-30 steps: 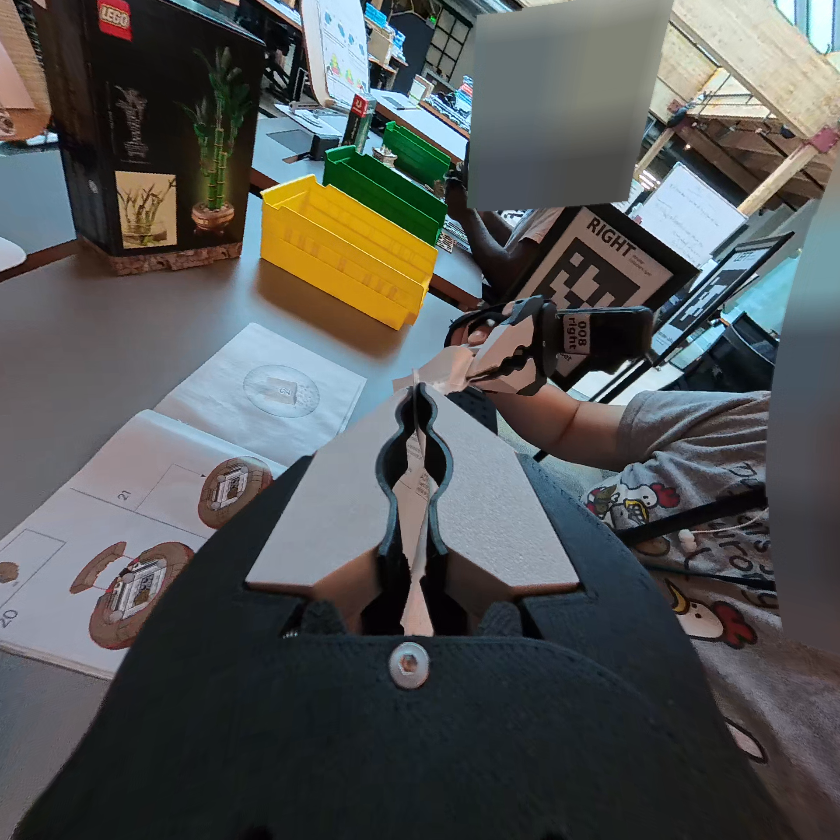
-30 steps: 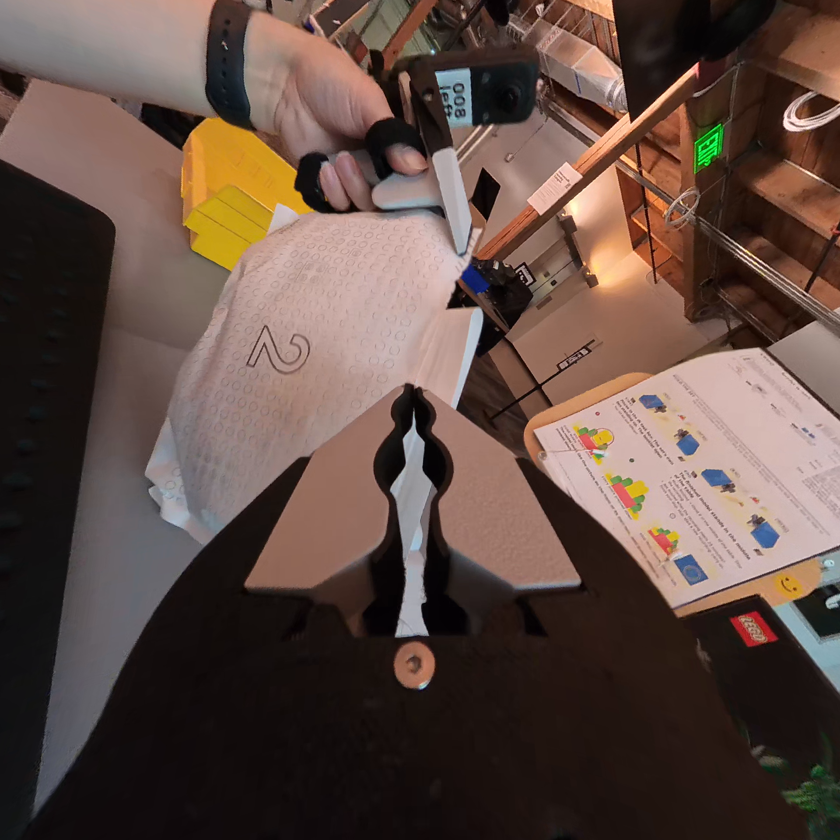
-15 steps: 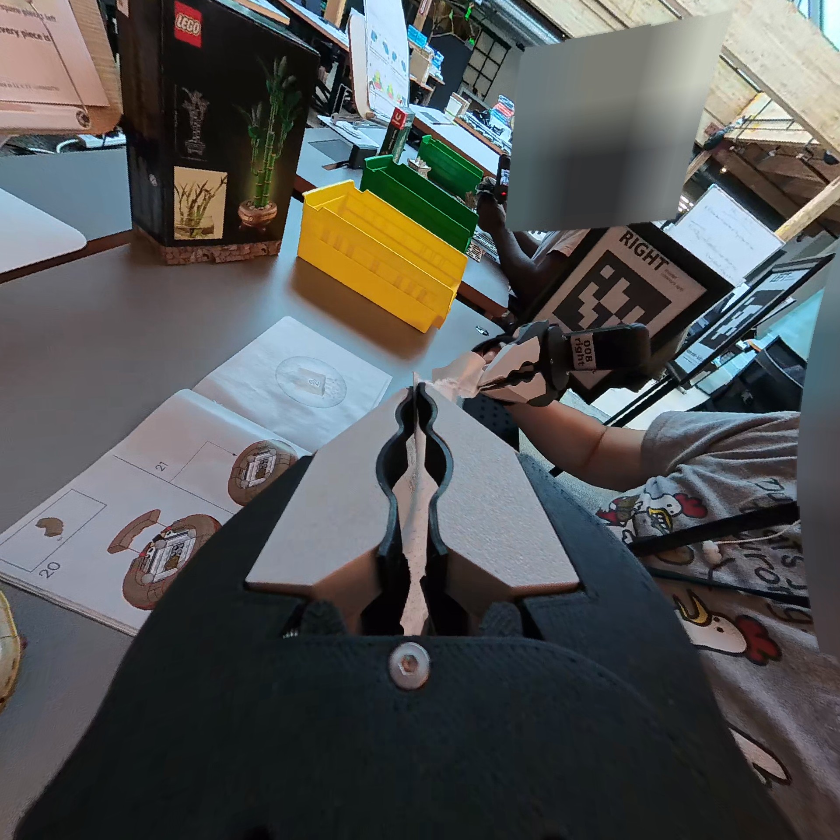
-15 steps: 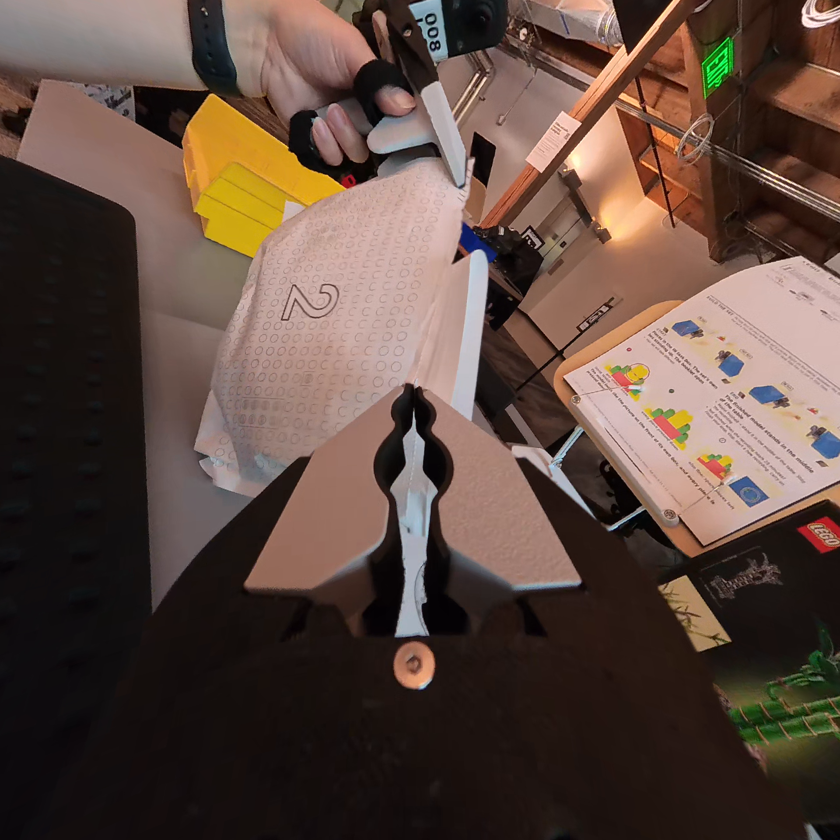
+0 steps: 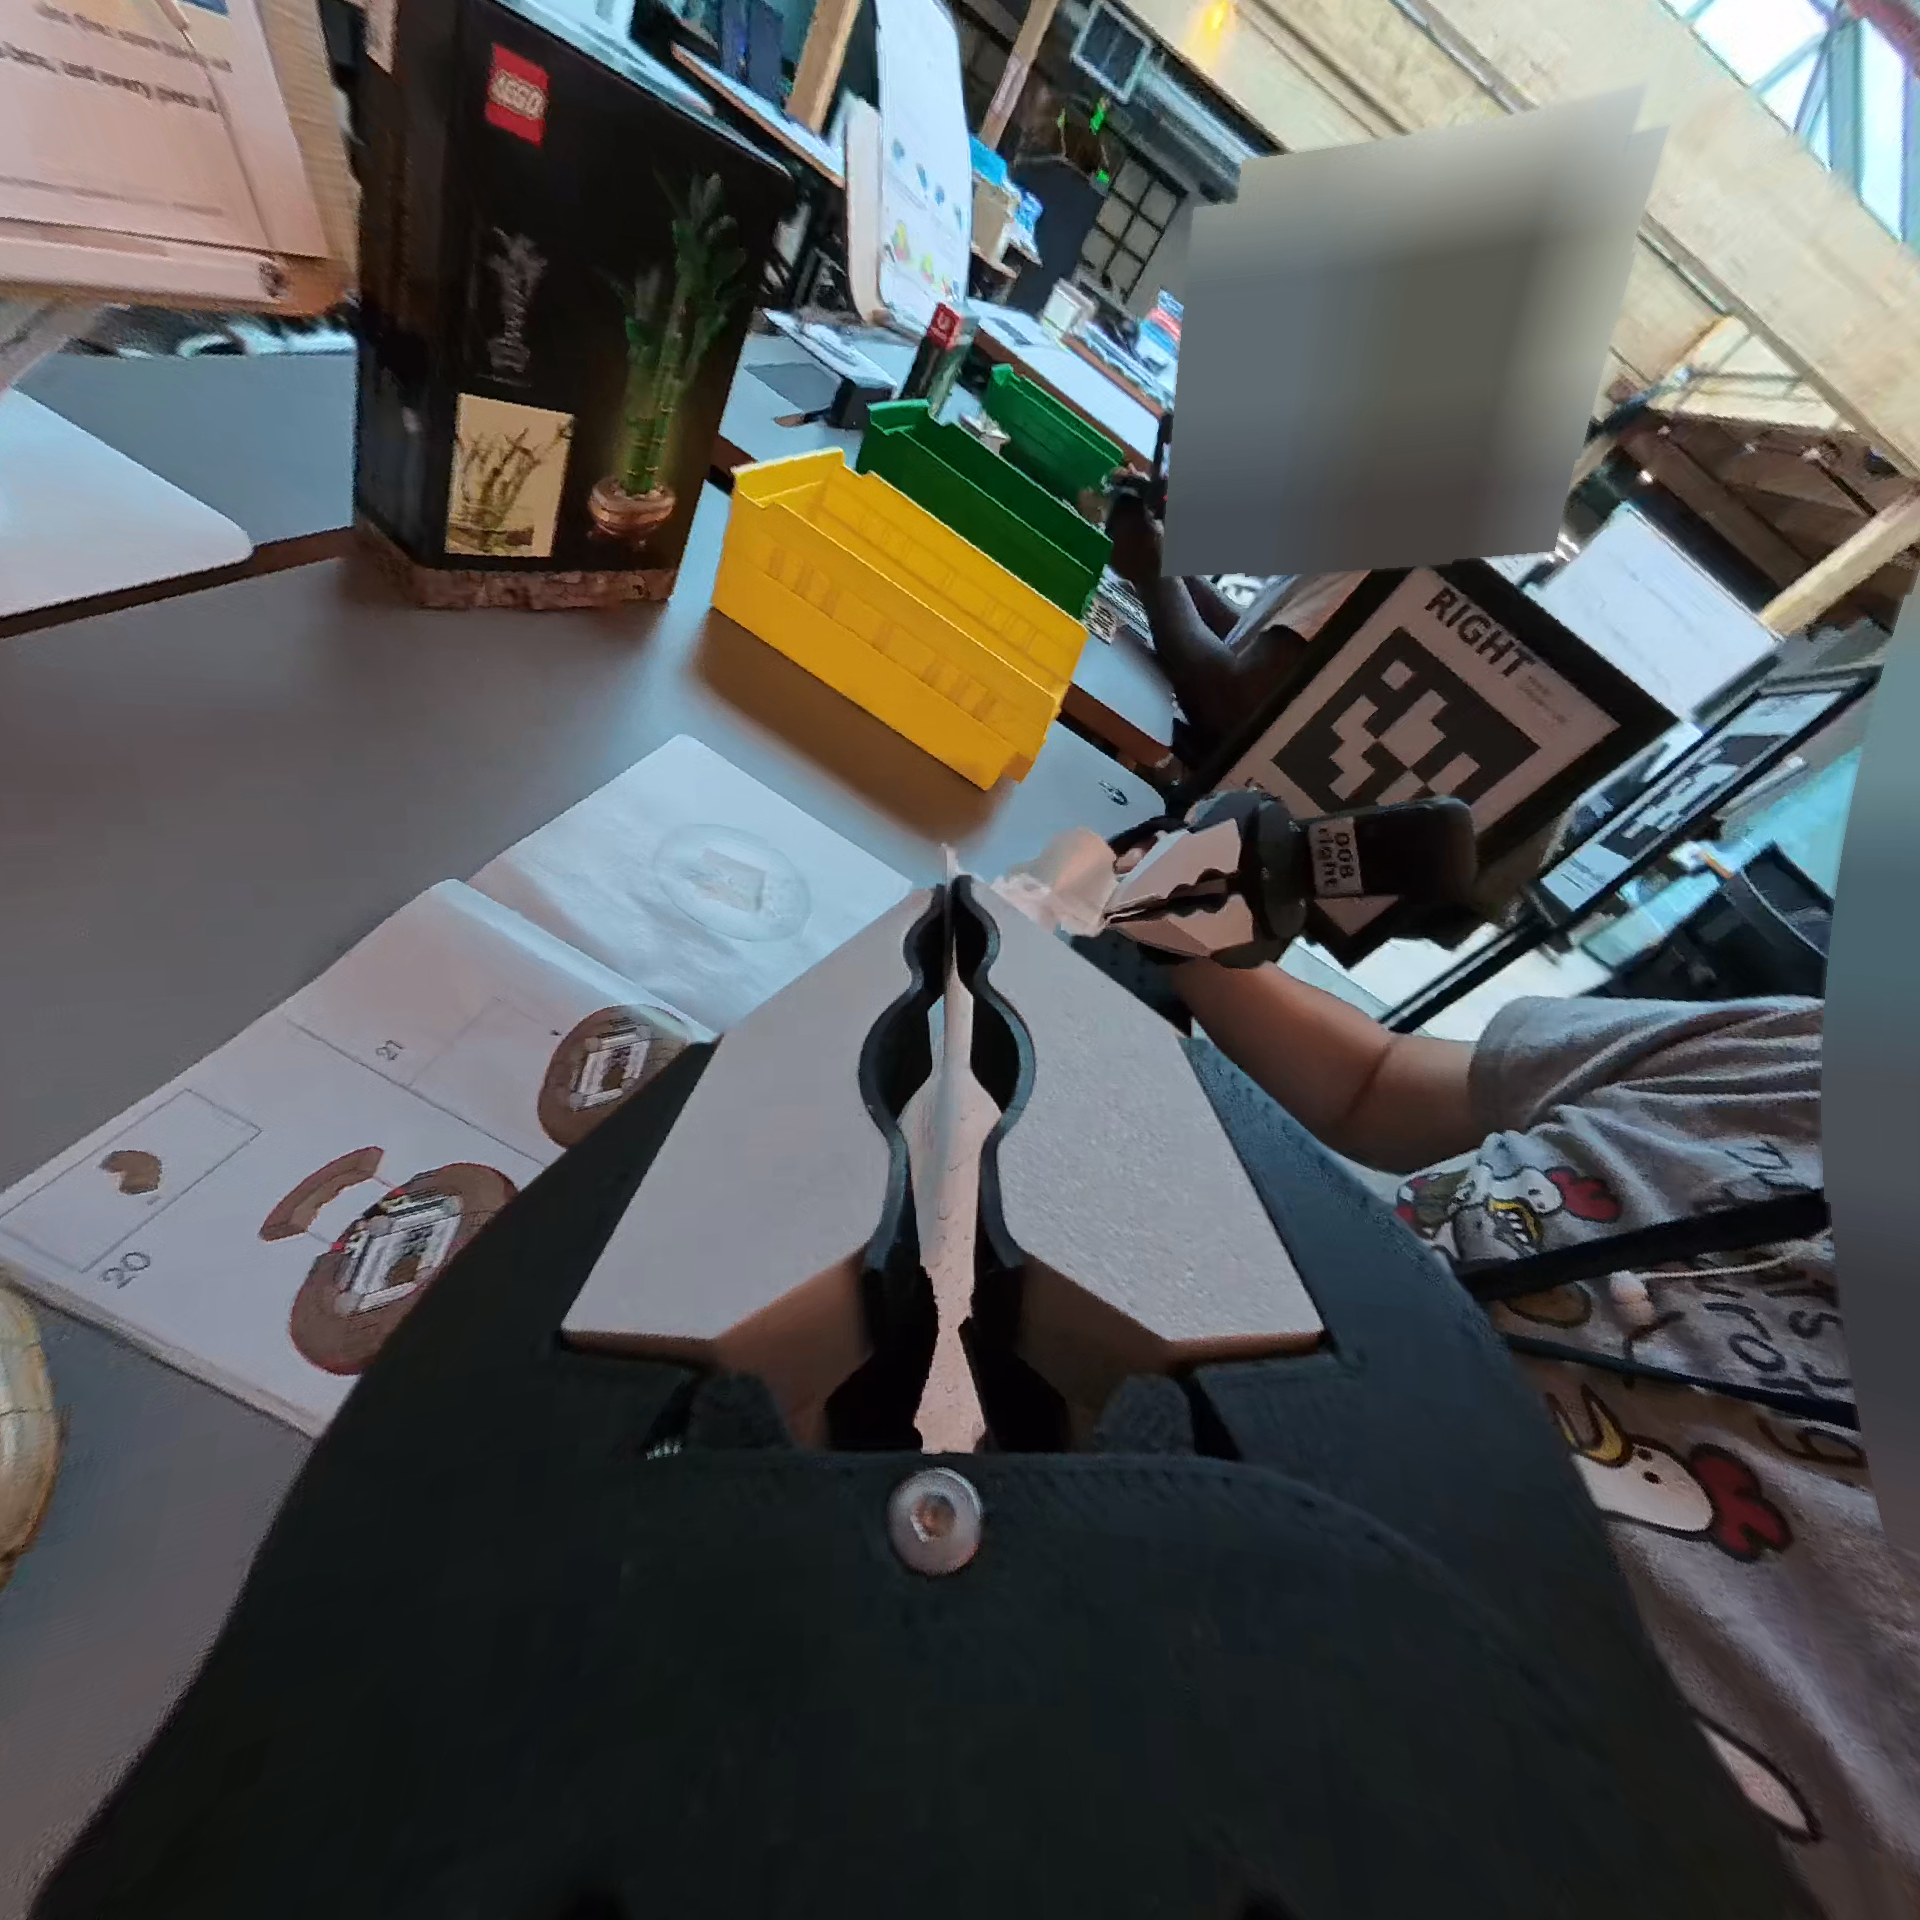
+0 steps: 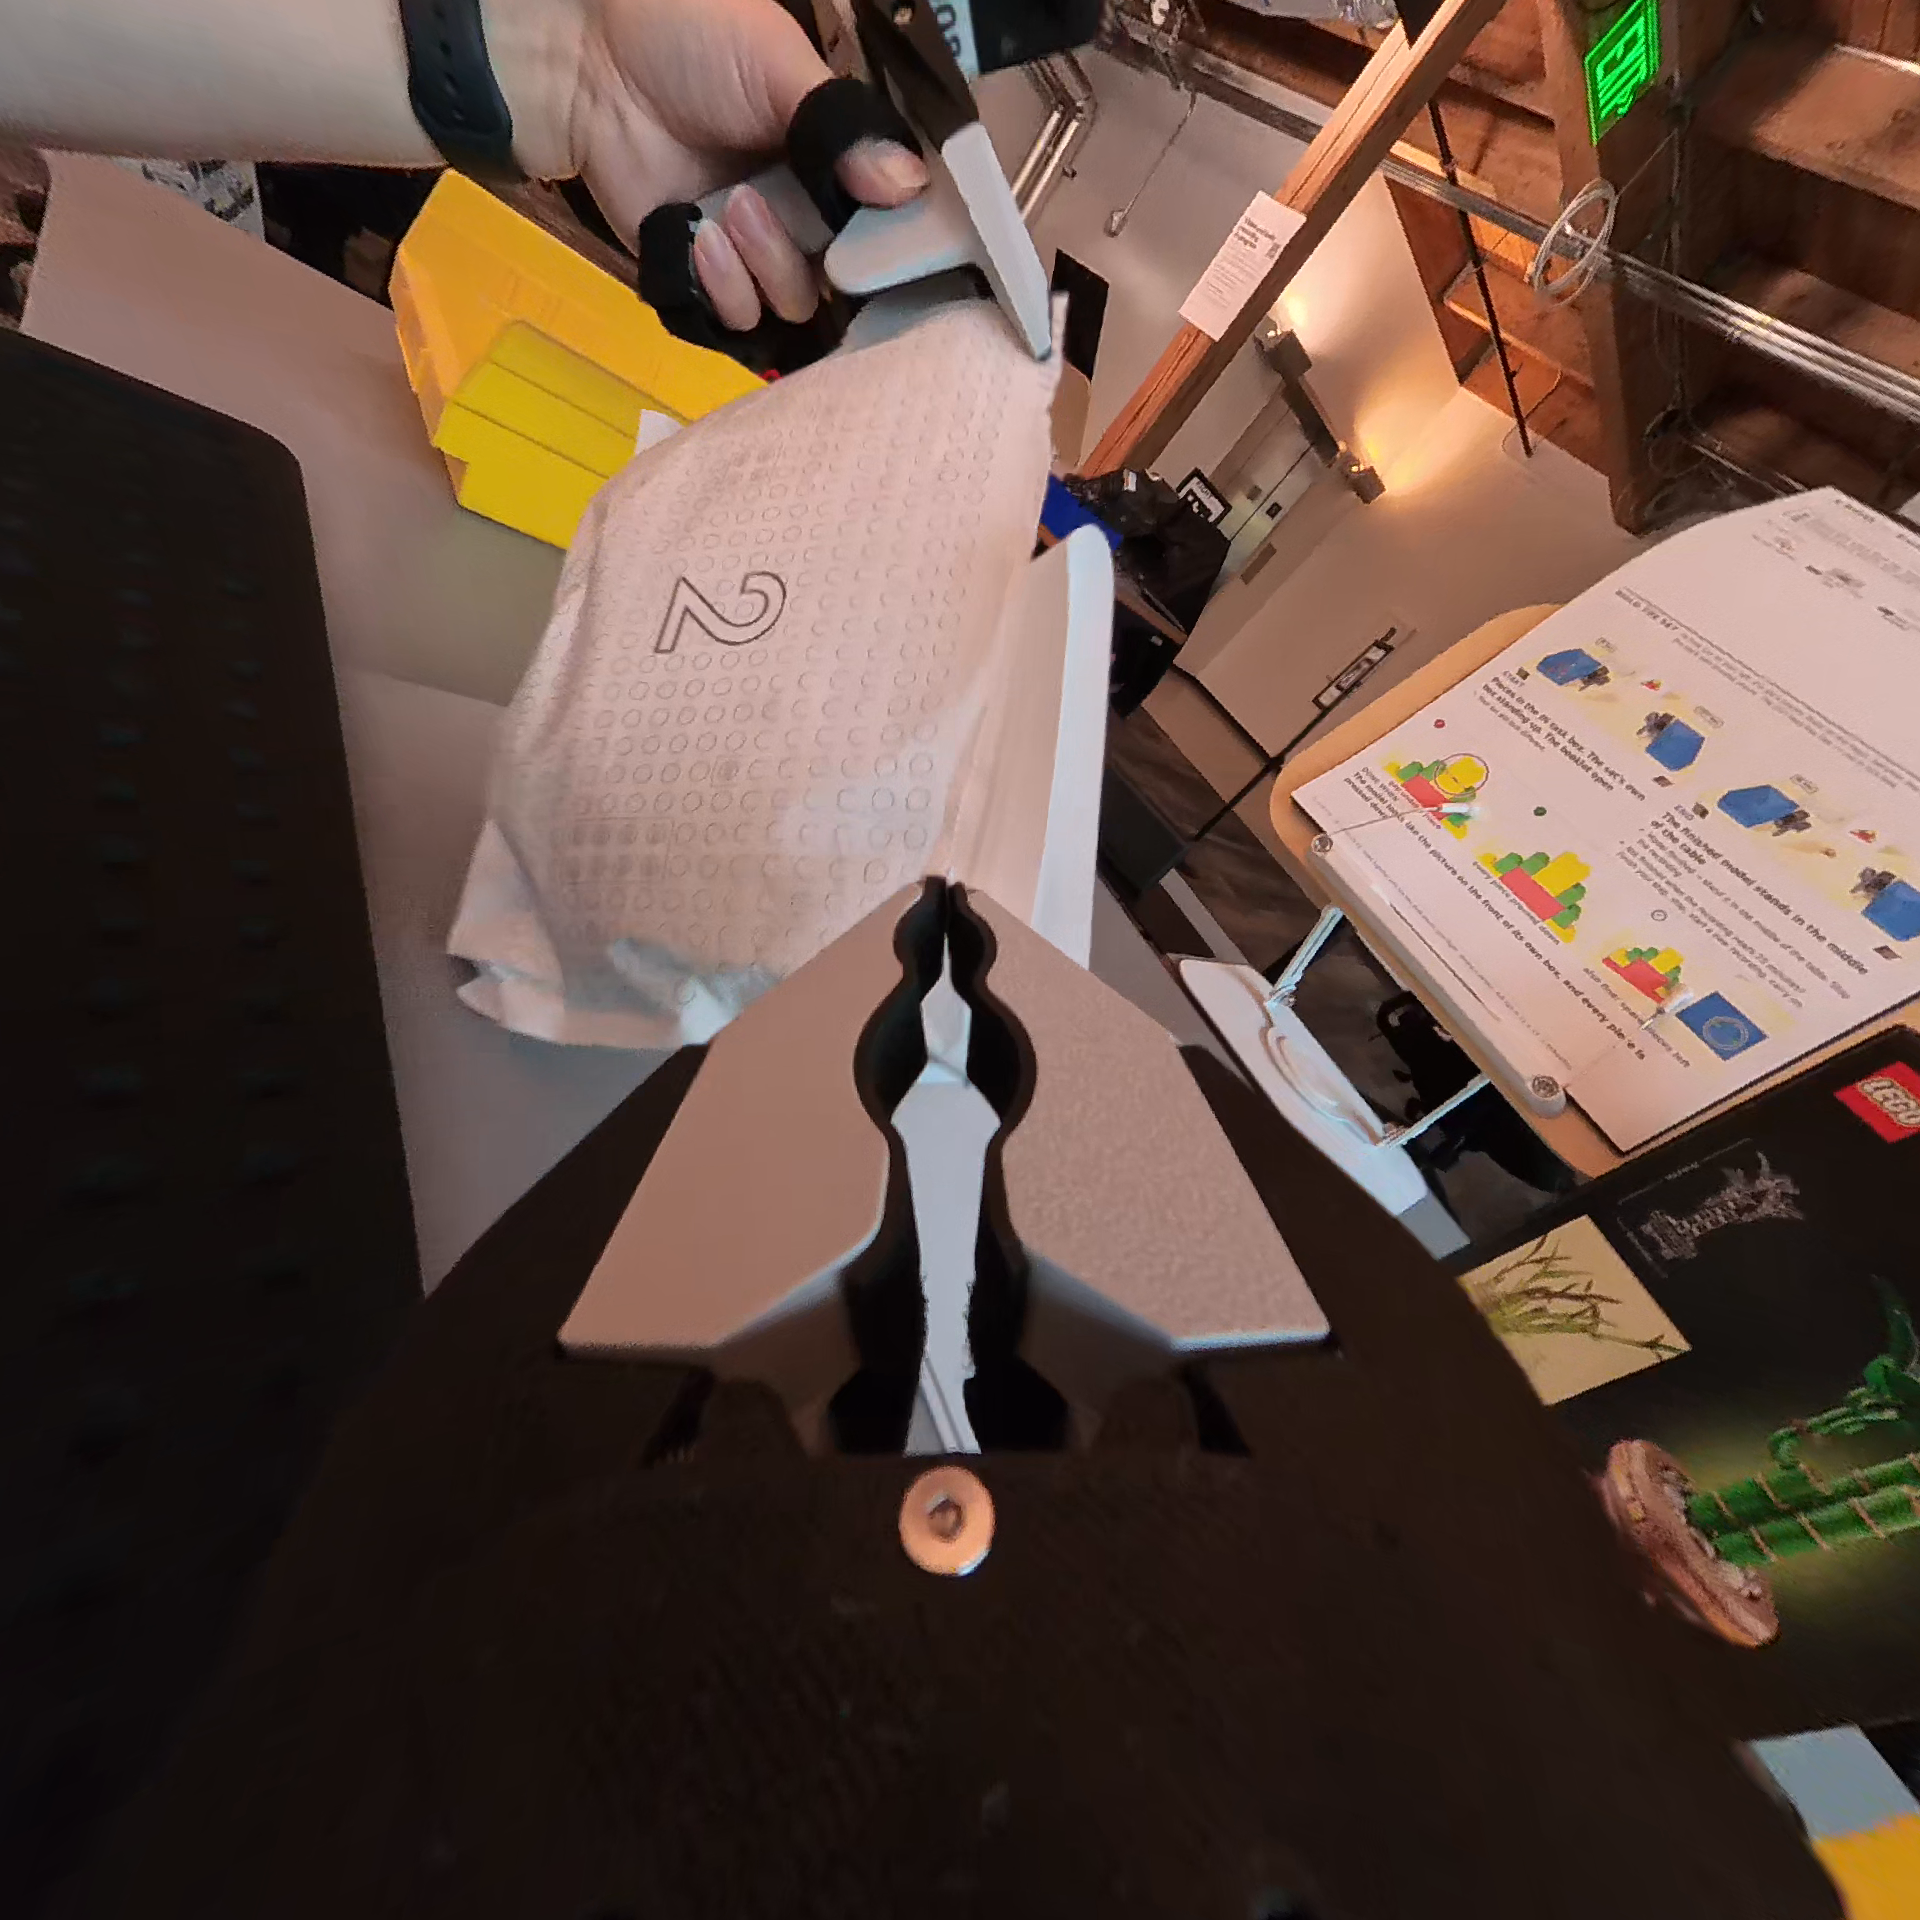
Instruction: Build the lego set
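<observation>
A white printed paper bag [image 6: 769, 727] of Lego parts hangs over the table between both grippers. My left gripper [image 5: 951, 894] is shut on the bag's top corner; it shows in the right wrist view [image 6: 1029, 332] in a person's hand. My right gripper [image 6: 948, 894] is shut on a torn strip [image 6: 1060, 748] along the bag's side edge; it shows in the left wrist view [image 5: 1117, 914] with white paper in its jaws. The open instruction booklet [image 5: 436, 1091] lies on the grey table [image 5: 260, 779].
A yellow bin [image 5: 883, 613] and green bins [image 5: 977, 488] stand at the table's far side, beside the upright black Lego box [image 5: 551, 312]. A printed instruction sheet on a board [image 6: 1662, 831] stands at the right. A black mat [image 6: 156, 831] lies at the left. A person sits opposite. Spacing between my two grippers at the tips: around 20 centimetres.
The grippers have pulled apart and the tear along the bag's edge has grown longer. The left gripper has risen with the bag's corner; both views have turned.
</observation>
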A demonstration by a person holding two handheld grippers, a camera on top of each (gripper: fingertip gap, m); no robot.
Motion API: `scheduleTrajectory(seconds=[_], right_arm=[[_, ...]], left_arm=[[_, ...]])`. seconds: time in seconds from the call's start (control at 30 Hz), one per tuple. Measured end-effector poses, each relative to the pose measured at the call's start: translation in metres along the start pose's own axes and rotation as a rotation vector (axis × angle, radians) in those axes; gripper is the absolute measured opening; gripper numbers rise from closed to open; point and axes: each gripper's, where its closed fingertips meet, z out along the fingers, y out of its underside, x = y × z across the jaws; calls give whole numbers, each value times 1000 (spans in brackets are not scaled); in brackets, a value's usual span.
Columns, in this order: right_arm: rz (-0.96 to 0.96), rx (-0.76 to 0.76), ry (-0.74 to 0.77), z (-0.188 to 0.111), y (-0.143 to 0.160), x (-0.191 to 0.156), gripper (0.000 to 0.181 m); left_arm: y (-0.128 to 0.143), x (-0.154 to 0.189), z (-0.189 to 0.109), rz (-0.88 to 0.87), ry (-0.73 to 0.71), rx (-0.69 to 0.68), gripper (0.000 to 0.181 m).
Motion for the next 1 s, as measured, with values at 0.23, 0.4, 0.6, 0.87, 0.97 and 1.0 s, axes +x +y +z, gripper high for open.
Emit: scheduleTrajectory(seconds=[0.23, 0.4, 0.6, 0.87, 0.97, 1.0], right_arm=[[18, -39, -16, -12, 13, -4, 0], [51, -47, -25, -26, 16, -3, 0], [107, -42, -55, -40, 13, -6, 0], [162, -24, -89, -52, 1, -5, 0], [188, -28, -96, -55, 5, -5, 0], [197, -26, -100, -55, 6, -6, 0]], left_arm=[[8, -9, -7, -4, -25, -8, 0], [9, -12, -16, 2, -37, -10, 0], [15, -11, -17, 18, -49, -37, 0], [20, -5, -16, 23, -27, -50, 0], [23, -5, -16, 22, -24, -52, 0], [24, -5, -16, 17, -16, -51, 0]])
